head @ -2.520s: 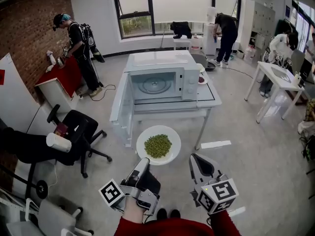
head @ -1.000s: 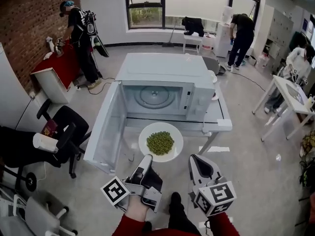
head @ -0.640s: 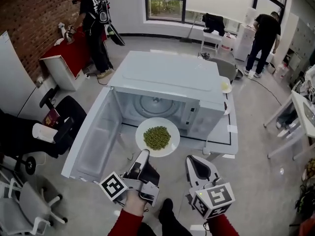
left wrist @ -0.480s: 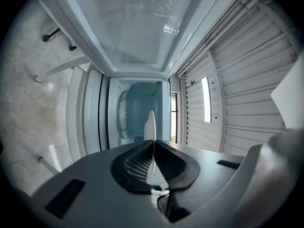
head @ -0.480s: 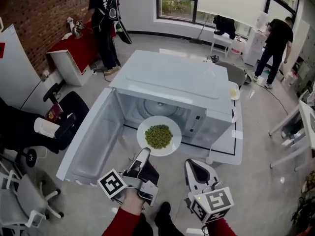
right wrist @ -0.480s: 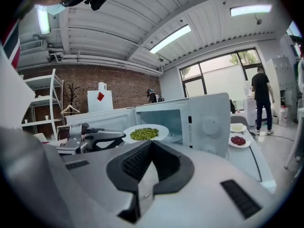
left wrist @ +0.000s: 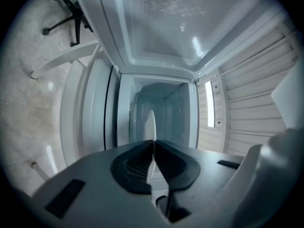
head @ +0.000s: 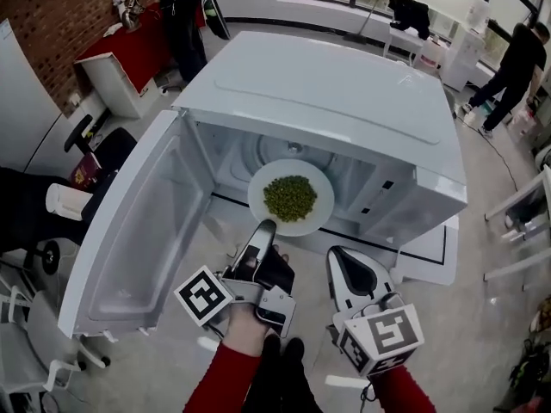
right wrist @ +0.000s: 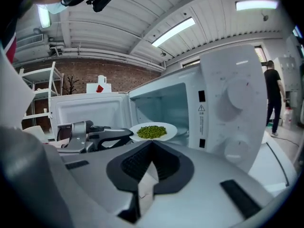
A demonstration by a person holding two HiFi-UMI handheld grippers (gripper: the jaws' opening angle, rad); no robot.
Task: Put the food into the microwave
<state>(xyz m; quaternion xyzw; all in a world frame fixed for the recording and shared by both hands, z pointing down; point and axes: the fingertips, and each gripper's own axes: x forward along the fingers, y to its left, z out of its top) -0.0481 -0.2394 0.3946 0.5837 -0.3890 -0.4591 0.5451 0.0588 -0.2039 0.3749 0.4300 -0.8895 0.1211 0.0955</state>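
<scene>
microwave (head: 327, 84), centre frame: smooth white painted shell, soft sheen | door (head: 142, 231), left: glossy white inner face | plate (head: 325, 198): glossy white, glazed look | peas (head: 289, 197): matt green, bumpy | left tongs (head: 265, 227), right tongs (head: 337, 255): smooth matt grey plastic, black ribbed pads (right wrist: 135, 163) | wall (head: 43, 15), upper left: rough matt brick | sleeve (head: 225, 385), bottom: red cloth
</scene>
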